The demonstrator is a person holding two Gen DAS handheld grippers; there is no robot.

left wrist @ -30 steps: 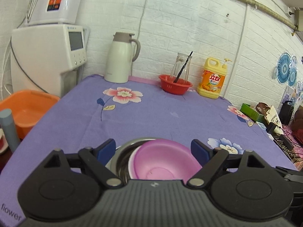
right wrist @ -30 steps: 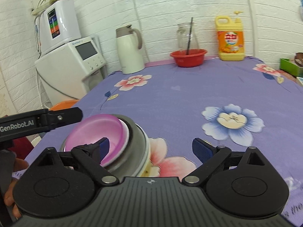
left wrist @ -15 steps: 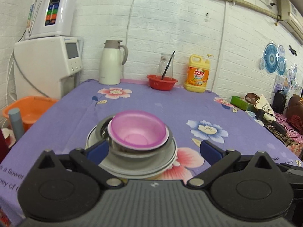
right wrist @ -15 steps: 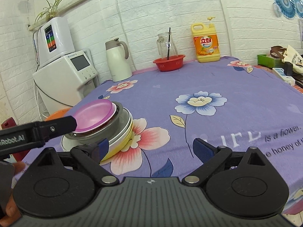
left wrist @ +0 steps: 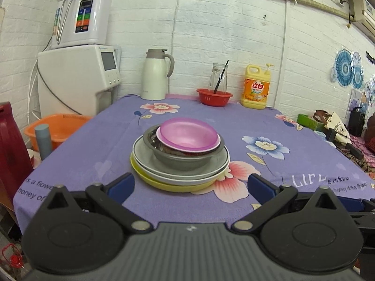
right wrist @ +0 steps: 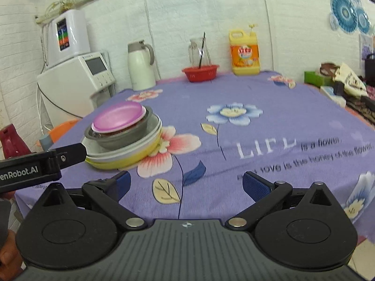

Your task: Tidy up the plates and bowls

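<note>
Purple floral tablecloth covers the table, white brick wall behind it.

Left gripper: jaws spread wide, nothing between the blue pads. It sits at the near table edge, just short of the stack, not touching it.

Right gripper: jaws also spread, empty, over bare cloth near the printed lettering. The stack is ahead and to its left, well apart. The left gripper's black finger crosses the right wrist view at the left edge, its tip overlapping the stack's near rim; can't tell contact from that angle.

Stack, dead ahead of the left gripper, bottom to top:
- yellow plate on the cloth
- white plate on it
- grey plate nested in that
- steel bowl on top
- pink bowl nested in the steel bowl, shifted toward its right rim, slightly tilted

Beyond the stack, at the far edge along the wall: white thermos jug to the left, red basket with a glass jar behind it straight ahead, yellow detergent bottle to the right.

Off the table to the left: orange basin, white water dispenser.
</note>
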